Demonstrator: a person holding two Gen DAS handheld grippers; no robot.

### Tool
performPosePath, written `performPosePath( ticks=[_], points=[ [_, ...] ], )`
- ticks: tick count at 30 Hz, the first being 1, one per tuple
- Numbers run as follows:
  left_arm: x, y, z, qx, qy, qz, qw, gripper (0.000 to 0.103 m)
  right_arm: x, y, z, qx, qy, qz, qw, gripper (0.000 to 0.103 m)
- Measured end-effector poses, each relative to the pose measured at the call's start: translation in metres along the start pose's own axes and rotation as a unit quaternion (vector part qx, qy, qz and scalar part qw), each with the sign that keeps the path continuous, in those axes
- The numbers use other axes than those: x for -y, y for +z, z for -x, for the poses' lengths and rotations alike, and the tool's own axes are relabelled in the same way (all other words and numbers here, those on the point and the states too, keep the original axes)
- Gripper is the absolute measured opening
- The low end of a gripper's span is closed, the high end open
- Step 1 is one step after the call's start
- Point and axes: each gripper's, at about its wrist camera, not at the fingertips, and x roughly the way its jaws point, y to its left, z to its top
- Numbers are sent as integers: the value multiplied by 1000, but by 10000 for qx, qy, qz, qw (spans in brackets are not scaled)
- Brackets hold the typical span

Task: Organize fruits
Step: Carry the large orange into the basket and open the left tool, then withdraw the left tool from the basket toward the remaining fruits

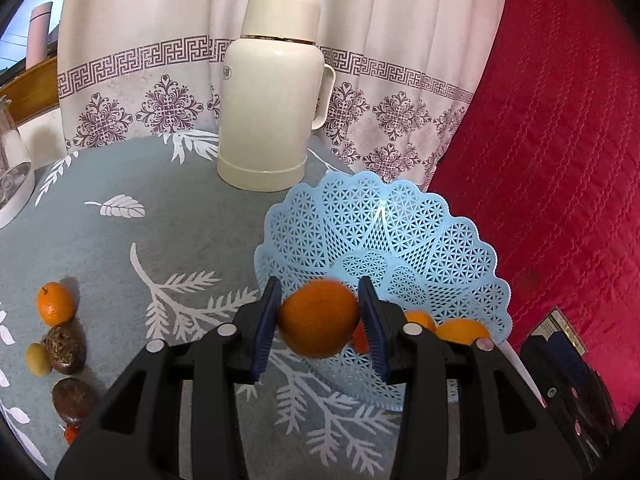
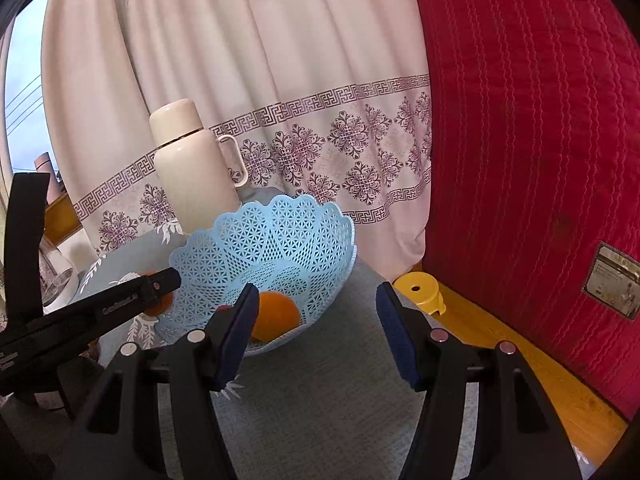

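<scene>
The left gripper [image 1: 320, 320] carries a round orange fruit [image 1: 319, 319] between its blue pads, poised at the near rim of the pale blue lattice plastic basket [image 1: 400, 232]. The left pad touches the fruit; at the right pad a thin gap seems to show, so I cannot tell whether the grip is firm or letting go. No earlier picture settles that.

By my judgement the task is partly done. At least two oranges [image 1: 462, 330] already lie in the basket, at about four o'clock from the carried fruit. Left to sort, at about nine o'clock on the grey leaf-printed tablecloth [image 1: 180, 232]: a small orange with a stem [image 1: 56, 304], two brown rough-skinned fruits [image 1: 64, 350], a small pale yellow fruit [image 1: 38, 358] and a bit of something red at the frame's lower edge.

The right gripper [image 2: 316, 332] stands wide with nothing between its fingers, aimed at the basket [image 2: 280, 224] from the table's near side.

Only the left wrist view shows the waiting fruits. Only the right wrist view shows the basket's interior with one orange [image 2: 276, 316] resting inside, the left tool's black arm [image 2: 100, 308] coming in at nine o'clock, and a yellow plastic stool [image 2: 420, 292] on the floor at three o'clock. The cream thermos flask with handle [image 1: 276, 96] appears in both, at twelve o'clock beyond the basket.
</scene>
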Motion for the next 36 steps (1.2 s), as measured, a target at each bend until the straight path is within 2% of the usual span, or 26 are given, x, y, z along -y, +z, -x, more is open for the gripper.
performPosePath(
  ticks=[1, 3, 11, 13, 16, 24, 27, 36],
  points=[
    [-1, 0, 0, 30, 23, 0, 10000, 57, 0, 0, 0, 0, 0, -2, 10000, 61],
    [-3, 0, 3, 104, 49, 35, 9999, 65, 0, 0, 0, 2, -3, 1, 10000, 61],
    [-16, 3, 19, 252, 178, 148, 9994, 66, -2, 0, 1, 29, 9, 26, 10000, 61],
    [-20, 3, 21, 269, 226, 176, 9992, 76, -2, 0, 0, 30, 11, 29, 10000, 61],
    [-25, 2, 26, 295, 295, 235, 9989, 85, -3, -1, 1, 35, 23, 51, 10000, 62],
    [-52, 0, 38, 320, 614, 521, 9962, 86, -8, -2, 3, 49, 43, 165, 9998, 64],
    [-60, -2, 43, 333, 735, 519, 9954, 90, -9, -2, 3, 60, 44, 215, 9997, 64],
    [-99, -6, 65, 436, 928, 875, 9909, 90, -15, -4, 2, 69, 13, 379, 9993, 64]
  ],
)
